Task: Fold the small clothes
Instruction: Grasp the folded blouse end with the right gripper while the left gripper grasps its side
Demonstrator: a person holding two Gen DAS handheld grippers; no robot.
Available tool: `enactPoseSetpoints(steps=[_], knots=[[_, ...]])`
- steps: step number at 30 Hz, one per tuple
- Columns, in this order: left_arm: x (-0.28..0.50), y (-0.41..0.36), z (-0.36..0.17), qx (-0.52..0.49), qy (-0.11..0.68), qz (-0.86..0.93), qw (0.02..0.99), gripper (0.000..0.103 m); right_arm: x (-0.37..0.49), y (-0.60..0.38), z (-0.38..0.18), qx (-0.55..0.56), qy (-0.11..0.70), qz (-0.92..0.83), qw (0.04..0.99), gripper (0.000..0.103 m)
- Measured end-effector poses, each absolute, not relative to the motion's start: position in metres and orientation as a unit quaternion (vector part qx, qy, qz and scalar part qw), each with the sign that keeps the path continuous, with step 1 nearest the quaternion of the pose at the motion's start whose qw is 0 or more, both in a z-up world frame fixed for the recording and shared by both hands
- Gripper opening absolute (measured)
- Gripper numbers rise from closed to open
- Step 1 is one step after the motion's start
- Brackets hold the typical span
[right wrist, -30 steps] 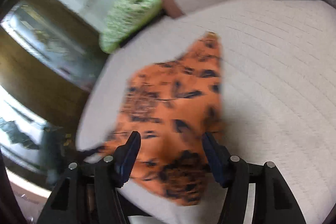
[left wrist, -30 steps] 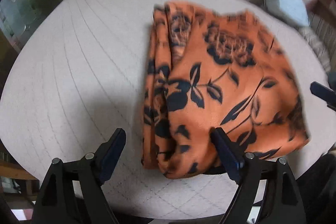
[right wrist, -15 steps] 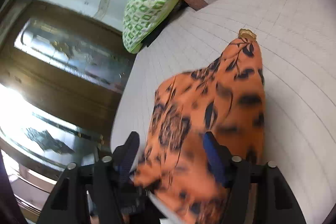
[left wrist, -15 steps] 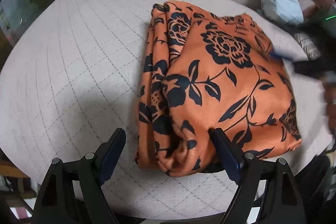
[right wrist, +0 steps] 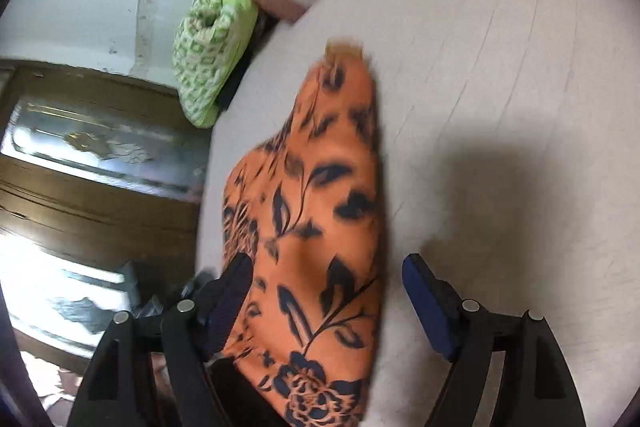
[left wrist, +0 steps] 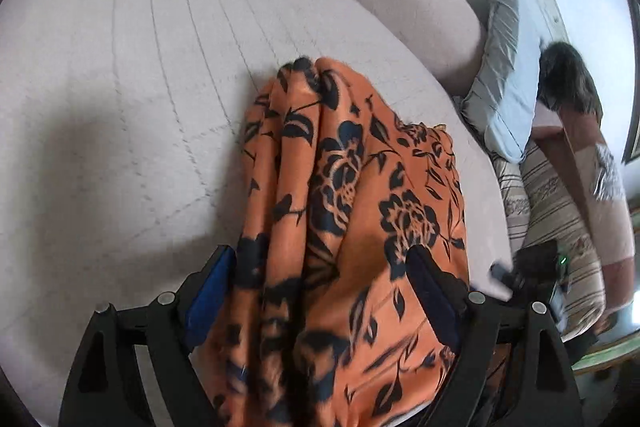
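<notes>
Orange floral cloth (left wrist: 352,227) bunched between spread left tool (left wrist: 320,291) fingers; right tool (right wrist: 332,299) also spread astride it. Green pillow (right wrist: 212,47) at 11 o'clock.

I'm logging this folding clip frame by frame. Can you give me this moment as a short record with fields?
garment: orange cloth with dark floral print, bunched in long folds
surface: pale quilted cushion
left gripper: jaws apart, cloth lying between them
right gripper: jaws apart, cloth draped between them, nearer the left-hand finger
grip: neither gripper looks clamped on the cloth
background: green patterned pillow, grey pillow, wooden cabinet
image quality: cloth blurred in the right wrist view
</notes>
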State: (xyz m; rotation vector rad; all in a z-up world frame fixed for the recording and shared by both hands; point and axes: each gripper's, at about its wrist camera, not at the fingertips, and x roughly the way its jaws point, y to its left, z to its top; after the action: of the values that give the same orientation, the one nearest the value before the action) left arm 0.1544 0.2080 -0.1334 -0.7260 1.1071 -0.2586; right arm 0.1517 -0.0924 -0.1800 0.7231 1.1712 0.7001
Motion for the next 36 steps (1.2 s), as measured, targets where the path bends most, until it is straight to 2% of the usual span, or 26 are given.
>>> enactPoseSetpoints(steps=[3, 8, 12, 13, 15, 16, 17, 18, 22, 36], knots=[[0.162, 0.205, -0.140, -0.338, 0.518, -0.120, 0.777, 0.087, 0.158, -0.065, -0.201, 0.318, 0.553, 0.319, 0.700, 0.080], [0.160, 0.207, -0.141, -0.349, 0.513, -0.137, 0.772, 0.087, 0.158, -0.050, -0.186, 0.309, 0.540, 0.335, 0.708, 0.080], [0.155, 0.205, -0.142, -0.310, 0.519, -0.133, 0.785, 0.084, 0.165, -0.054, -0.206, 0.322, 0.548, 0.318, 0.703, 0.073], [0.155, 0.201, -0.140, -0.288, 0.525, -0.123, 0.791, 0.077, 0.167, -0.051, -0.204, 0.323, 0.545, 0.321, 0.704, 0.072], [0.155, 0.198, -0.137, -0.270, 0.533, -0.115, 0.794, 0.063, 0.167, -0.043, -0.202, 0.300, 0.549, 0.320, 0.711, 0.053], [0.155, 0.198, -0.137, -0.274, 0.535, -0.119, 0.790, 0.051, 0.167, -0.038, -0.201, 0.287, 0.553, 0.315, 0.716, 0.050], [0.154, 0.200, -0.138, -0.287, 0.537, -0.122, 0.784, 0.043, 0.166, -0.035, -0.199, 0.278, 0.553, 0.314, 0.720, 0.044], [0.154, 0.201, -0.137, -0.293, 0.537, -0.122, 0.782, 0.041, 0.165, -0.034, -0.196, 0.269, 0.551, 0.314, 0.725, 0.041], [0.145, 0.191, -0.119, -0.247, 0.527, -0.116, 0.805, 0.031, 0.161, -0.023, -0.174, 0.220, 0.539, 0.314, 0.750, 0.037], [0.107, 0.159, -0.023, -0.216, 0.441, -0.153, 0.857, 0.030, 0.132, -0.052, -0.072, 0.154, 0.461, 0.336, 0.806, 0.036]])
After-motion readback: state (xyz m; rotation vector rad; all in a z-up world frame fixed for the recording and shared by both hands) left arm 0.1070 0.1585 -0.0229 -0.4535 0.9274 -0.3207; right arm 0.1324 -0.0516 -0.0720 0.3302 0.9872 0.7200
